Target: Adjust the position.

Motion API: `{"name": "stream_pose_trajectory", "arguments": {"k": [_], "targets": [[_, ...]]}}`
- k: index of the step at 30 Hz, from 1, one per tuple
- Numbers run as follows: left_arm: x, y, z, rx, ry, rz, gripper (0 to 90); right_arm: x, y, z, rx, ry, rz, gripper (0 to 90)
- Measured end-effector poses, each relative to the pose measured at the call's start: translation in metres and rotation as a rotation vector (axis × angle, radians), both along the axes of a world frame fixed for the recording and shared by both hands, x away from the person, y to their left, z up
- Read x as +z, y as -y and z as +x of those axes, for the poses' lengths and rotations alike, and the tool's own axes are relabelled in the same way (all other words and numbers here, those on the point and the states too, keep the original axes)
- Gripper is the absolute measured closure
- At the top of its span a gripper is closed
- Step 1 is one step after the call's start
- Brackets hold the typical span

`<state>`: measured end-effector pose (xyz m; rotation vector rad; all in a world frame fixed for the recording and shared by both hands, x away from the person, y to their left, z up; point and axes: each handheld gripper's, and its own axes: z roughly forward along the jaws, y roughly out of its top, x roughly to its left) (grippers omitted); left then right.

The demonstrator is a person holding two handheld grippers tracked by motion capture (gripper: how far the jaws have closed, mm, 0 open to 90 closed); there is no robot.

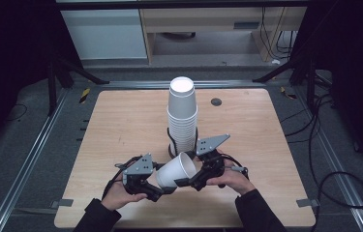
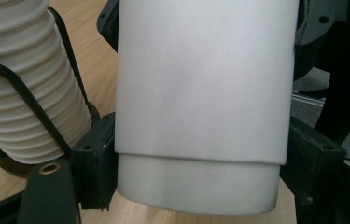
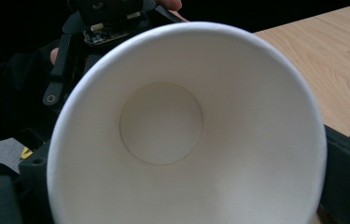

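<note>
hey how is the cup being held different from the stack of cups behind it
The held cup is a single one, tipped on its side above the table; the stack of cups is many nested together. The held cup is gripped between the left tool and right tool, while the stack stands upside down in a black wire holder. Both are plain white paper.
</note>
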<state>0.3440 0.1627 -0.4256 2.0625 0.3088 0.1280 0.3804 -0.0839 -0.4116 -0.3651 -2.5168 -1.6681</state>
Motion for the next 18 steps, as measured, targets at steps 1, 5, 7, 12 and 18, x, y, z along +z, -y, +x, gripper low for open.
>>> {"name": "stream_pose_trajectory", "arguments": {"k": [1,5,7,12,18], "targets": [[0.0,-0.0001,0.0002,-0.002,-0.003,-0.001,23.1,-0.0001,0.0002,0.0,0.001,-0.002,0.0,5.4],[-0.0008,0.0,0.0004,-0.005,-0.007,0.0,23.0,-0.0003,0.0011,0.0008,0.005,-0.019,-0.002,6.5],[-0.0013,-0.0001,0.0009,-0.009,-0.006,-0.001,22.9,0.0002,0.0019,0.0005,0.006,-0.019,-0.003,7.3],[-0.0015,-0.0002,0.0009,-0.011,-0.005,-0.008,22.5,0.0014,0.0028,0.0001,0.006,-0.02,-0.002,8.2],[-0.0021,-0.0001,0.0009,-0.019,-0.004,0.001,22.9,0.0012,0.0021,-0.0003,0.007,-0.025,-0.012,7.5]]}}
